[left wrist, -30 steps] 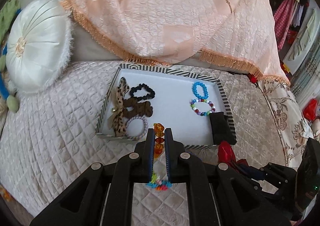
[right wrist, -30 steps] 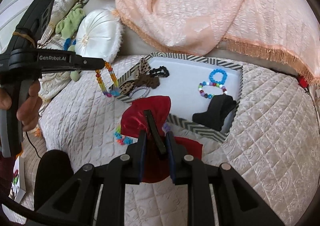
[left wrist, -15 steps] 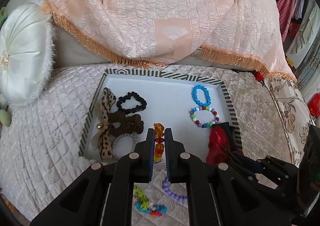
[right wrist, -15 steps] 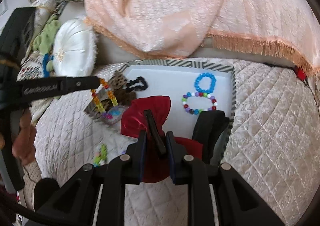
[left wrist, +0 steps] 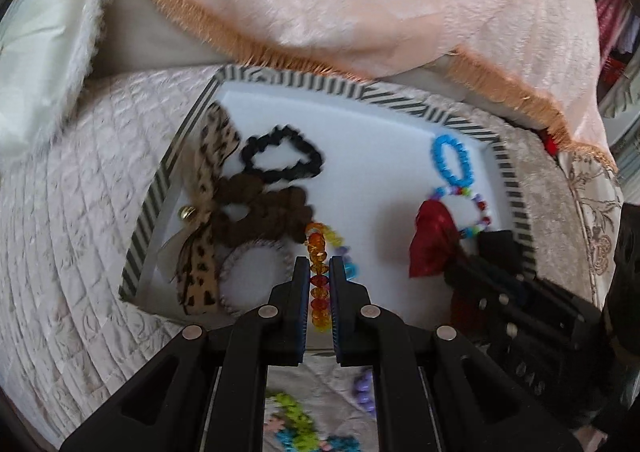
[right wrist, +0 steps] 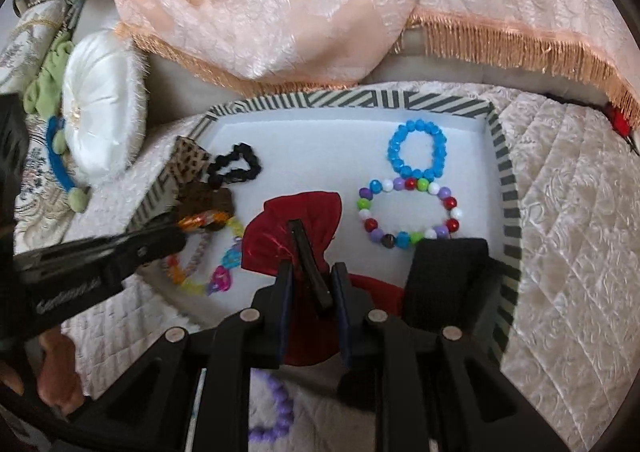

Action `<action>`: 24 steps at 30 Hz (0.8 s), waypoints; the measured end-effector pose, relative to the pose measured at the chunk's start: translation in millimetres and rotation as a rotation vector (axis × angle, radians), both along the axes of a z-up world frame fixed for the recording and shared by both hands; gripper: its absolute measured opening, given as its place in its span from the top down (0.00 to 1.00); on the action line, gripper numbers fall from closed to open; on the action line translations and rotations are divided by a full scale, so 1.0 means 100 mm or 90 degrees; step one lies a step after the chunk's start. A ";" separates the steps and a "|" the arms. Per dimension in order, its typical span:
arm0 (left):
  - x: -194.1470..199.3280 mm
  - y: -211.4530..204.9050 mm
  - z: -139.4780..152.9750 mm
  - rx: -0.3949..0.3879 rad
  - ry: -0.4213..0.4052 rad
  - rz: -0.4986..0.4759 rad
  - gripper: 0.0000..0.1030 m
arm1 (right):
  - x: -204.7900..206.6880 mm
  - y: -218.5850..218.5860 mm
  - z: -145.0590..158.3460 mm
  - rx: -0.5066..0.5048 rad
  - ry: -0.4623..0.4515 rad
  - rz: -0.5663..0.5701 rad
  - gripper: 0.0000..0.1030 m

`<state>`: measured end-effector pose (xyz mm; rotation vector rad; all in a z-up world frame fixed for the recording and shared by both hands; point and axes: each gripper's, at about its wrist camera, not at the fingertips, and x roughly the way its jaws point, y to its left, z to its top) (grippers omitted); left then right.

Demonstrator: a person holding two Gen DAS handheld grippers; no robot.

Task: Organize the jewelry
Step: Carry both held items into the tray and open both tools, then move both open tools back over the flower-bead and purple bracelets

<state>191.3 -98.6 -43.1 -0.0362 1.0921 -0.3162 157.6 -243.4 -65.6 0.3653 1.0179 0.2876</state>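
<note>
My left gripper is shut on a rainbow bead bracelet and holds it over the near left part of the striped white tray; the bracelet also hangs there in the right wrist view. My right gripper is shut on a red bow hair clip over the tray's near middle. The tray holds a blue bracelet, a multicolour bracelet, a black scrunchie, a brown scrunchie and a leopard bow.
A black object stands in the tray's near right corner. A purple bracelet and a green-blue one lie on the quilted bed before the tray. A peach fringed blanket lies behind; a white round cushion is left.
Both grippers have moved forward over the tray. The rainbow bracelet now hangs above the tray's left side and the red bow above its middle.
</note>
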 end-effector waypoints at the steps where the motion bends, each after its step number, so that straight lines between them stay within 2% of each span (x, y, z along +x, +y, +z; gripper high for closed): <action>1: 0.00 0.02 -0.01 0.001 0.000 0.002 1.00 | 0.02 0.02 -0.03 -0.003 0.005 0.000 0.81; 5: -0.02 0.10 -0.03 0.000 -0.004 0.013 1.00 | 0.05 0.07 -0.12 -0.013 0.012 0.008 0.78; 7: -0.04 0.12 -0.02 -0.004 -0.007 0.020 0.99 | 0.04 0.08 -0.13 -0.012 0.008 0.012 0.70; 9: -0.05 0.15 -0.02 -0.008 -0.012 0.029 0.82 | 0.01 0.05 -0.13 0.004 0.006 0.008 0.67; 11: -0.08 0.20 -0.01 -0.021 -0.009 0.034 0.77 | -0.02 0.01 -0.11 0.017 0.004 0.002 0.66; 14: -0.12 0.23 0.02 -0.017 -0.009 0.045 0.77 | -0.11 -0.05 -0.03 0.029 -0.002 -0.004 0.63; 16: -0.18 0.26 0.07 -0.011 -0.019 0.052 0.77 | -0.21 -0.08 0.05 0.034 -0.009 -0.006 0.53; 17: -0.21 0.27 0.09 -0.010 -0.025 0.053 0.77 | -0.26 -0.09 0.09 0.033 -0.014 -0.008 0.52; 24: -0.59 0.28 0.28 0.034 -0.086 0.044 0.77 | -0.69 -0.15 0.36 0.021 -0.051 -0.024 0.49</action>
